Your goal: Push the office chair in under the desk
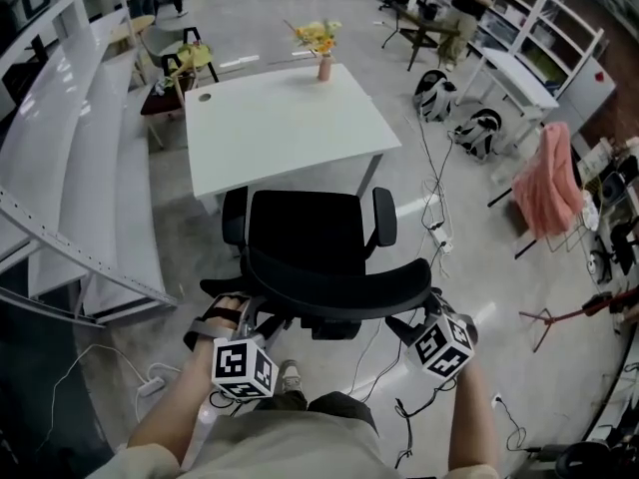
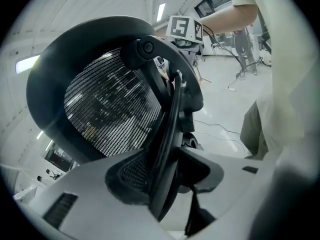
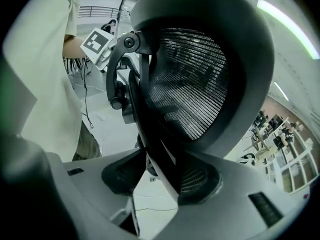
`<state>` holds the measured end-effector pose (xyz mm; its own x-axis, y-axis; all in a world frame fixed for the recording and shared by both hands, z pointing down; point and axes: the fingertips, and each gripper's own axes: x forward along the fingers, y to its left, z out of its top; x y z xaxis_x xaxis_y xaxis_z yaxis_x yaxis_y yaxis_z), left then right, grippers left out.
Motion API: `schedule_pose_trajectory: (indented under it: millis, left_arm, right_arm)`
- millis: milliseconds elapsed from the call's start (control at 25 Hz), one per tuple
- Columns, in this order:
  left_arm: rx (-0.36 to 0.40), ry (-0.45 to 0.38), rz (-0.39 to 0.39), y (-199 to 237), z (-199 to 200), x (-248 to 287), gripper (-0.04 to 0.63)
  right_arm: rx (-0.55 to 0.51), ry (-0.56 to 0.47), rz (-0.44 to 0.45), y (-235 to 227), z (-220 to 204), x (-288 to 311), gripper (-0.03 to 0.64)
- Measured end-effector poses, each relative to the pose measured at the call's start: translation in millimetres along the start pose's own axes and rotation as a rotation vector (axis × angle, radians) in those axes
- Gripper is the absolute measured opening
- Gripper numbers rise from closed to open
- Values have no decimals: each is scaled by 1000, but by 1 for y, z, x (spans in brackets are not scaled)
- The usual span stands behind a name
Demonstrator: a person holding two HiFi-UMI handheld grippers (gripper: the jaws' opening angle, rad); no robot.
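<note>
left gripper (image 2: 167, 186) and right gripper (image 3: 160, 178) each clenched on office chair (image 1: 310, 238) back frame; chair just short of desk (image 1: 280, 128), base mostly hidden.

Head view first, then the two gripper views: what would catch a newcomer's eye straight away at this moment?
The black office chair fills the middle, its mesh back clamped on the left side by the left gripper and on the right side by the right gripper. Just beyond it stands the white desk, with the chair's seat not yet under it. A vase of yellow flowers sits at the desk's far edge.
</note>
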<state>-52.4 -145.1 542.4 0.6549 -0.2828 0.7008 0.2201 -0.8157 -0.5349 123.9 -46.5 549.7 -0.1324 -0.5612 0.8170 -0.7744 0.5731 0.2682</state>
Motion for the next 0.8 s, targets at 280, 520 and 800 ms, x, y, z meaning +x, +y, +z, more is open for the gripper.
schedule_pose_trajectory:
  millis: [280, 520, 800]
  left_arm:
    - [-27, 10, 21, 26, 1, 22, 195]
    - [-33, 16, 48, 47, 5, 39, 190]
    - [-66, 34, 54, 79, 2, 61, 192]
  right_arm:
    - [-29, 1, 9, -42, 4, 20, 195]
    - [-47, 5, 46, -75, 8, 33, 195]
    - [-93, -23, 55, -115, 18, 52, 193]
